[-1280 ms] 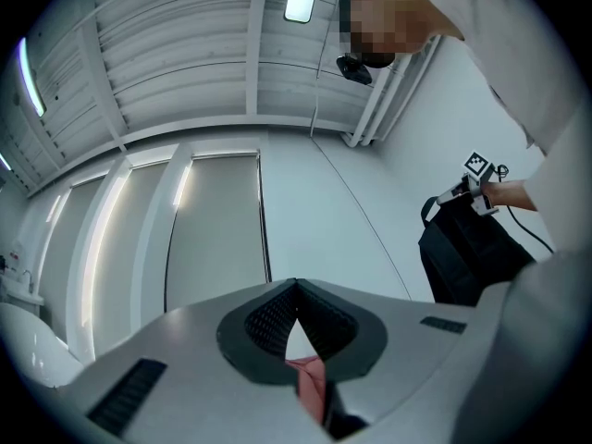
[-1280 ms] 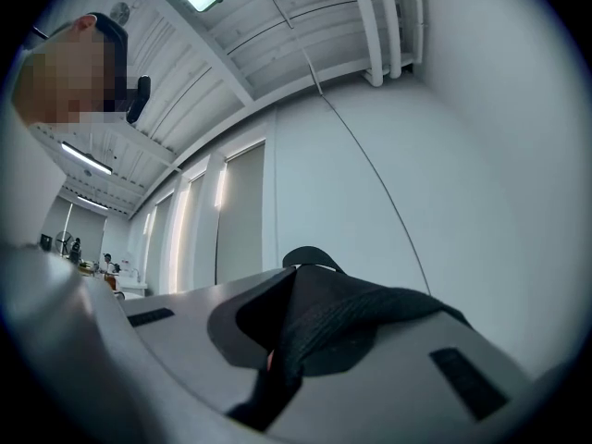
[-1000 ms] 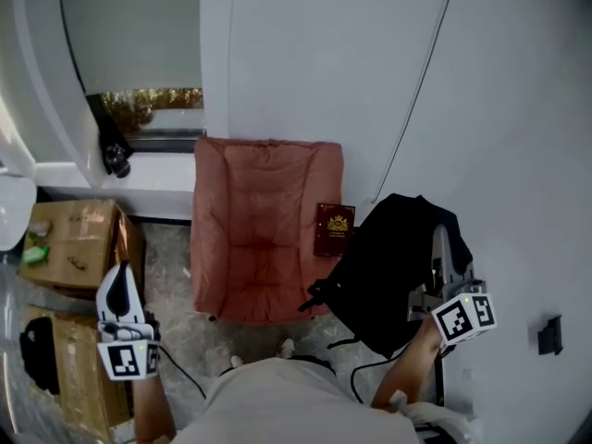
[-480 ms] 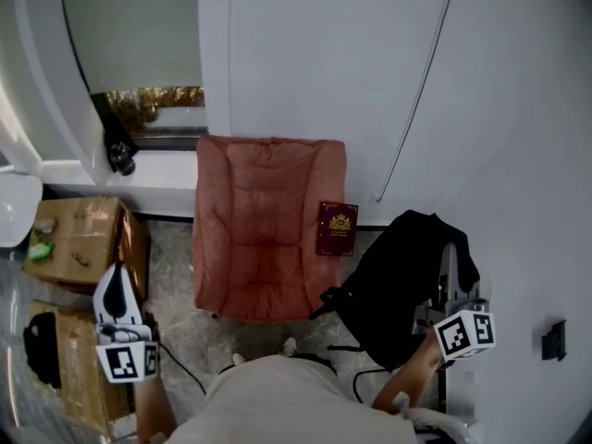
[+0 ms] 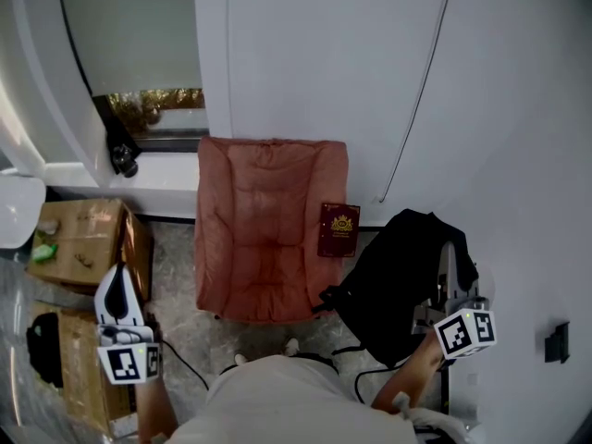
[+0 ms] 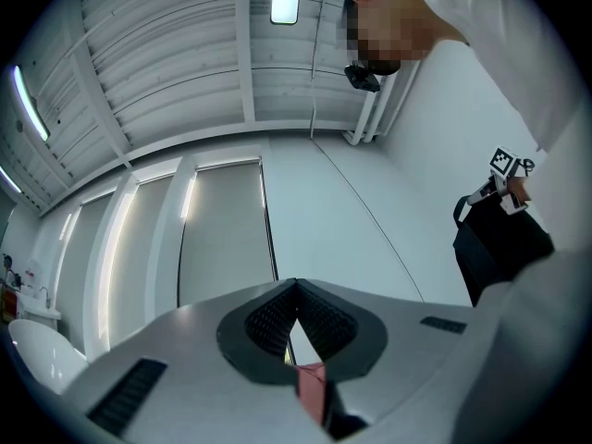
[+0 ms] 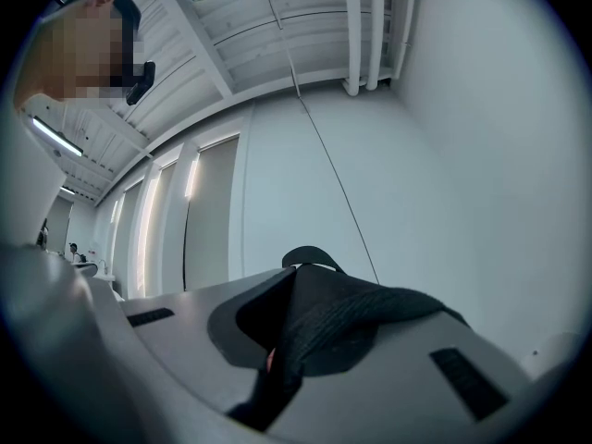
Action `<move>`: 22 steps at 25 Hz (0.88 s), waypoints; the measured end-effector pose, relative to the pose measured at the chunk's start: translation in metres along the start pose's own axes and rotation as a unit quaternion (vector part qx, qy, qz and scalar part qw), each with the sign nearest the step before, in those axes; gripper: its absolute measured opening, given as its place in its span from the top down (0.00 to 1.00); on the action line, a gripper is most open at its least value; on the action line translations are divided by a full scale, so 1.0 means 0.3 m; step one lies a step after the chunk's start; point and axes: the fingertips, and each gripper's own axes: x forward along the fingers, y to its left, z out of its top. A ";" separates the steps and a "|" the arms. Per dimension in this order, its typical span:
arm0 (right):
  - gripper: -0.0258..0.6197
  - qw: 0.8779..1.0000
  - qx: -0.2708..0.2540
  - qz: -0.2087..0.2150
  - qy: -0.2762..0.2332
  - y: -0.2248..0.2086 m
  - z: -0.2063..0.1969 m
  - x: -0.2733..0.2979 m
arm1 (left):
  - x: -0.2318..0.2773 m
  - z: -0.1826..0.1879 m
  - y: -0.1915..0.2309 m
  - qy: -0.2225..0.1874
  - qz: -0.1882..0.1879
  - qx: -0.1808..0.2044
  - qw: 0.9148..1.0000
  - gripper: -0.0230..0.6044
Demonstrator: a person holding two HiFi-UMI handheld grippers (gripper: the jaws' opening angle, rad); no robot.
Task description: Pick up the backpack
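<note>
The black backpack (image 5: 393,280) hangs beside the pink chair, clear of the floor as far as I can see. My right gripper (image 5: 448,250) reaches up along the pack's right side and is shut on its black webbing strap (image 7: 319,326), which fills the jaws in the right gripper view. My left gripper (image 5: 117,276) stays low at the left, away from the pack; its jaws meet at the tip (image 6: 296,287) with nothing between them. In the left gripper view the backpack (image 6: 499,248) shows at the far right.
A pink cushioned chair (image 5: 268,229) stands against the white wall, with a dark red booklet (image 5: 337,230) leaning at its right side. Cardboard boxes (image 5: 81,240) sit on the floor at the left. A thin cable (image 5: 413,109) runs down the wall.
The right gripper and the backpack have shifted slightly to the right and down, then held still. The left gripper has stayed where it was.
</note>
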 end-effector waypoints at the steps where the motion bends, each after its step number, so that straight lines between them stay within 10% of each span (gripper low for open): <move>1: 0.92 1.000 0.001 0.002 -0.001 0.002 0.001 0.004 | -0.002 0.003 0.001 -0.001 0.001 0.000 1.000 0.95; 22: 0.92 0.999 0.005 0.032 0.011 0.029 -0.025 0.070 | -0.073 0.009 0.010 0.018 0.024 0.011 0.999 0.95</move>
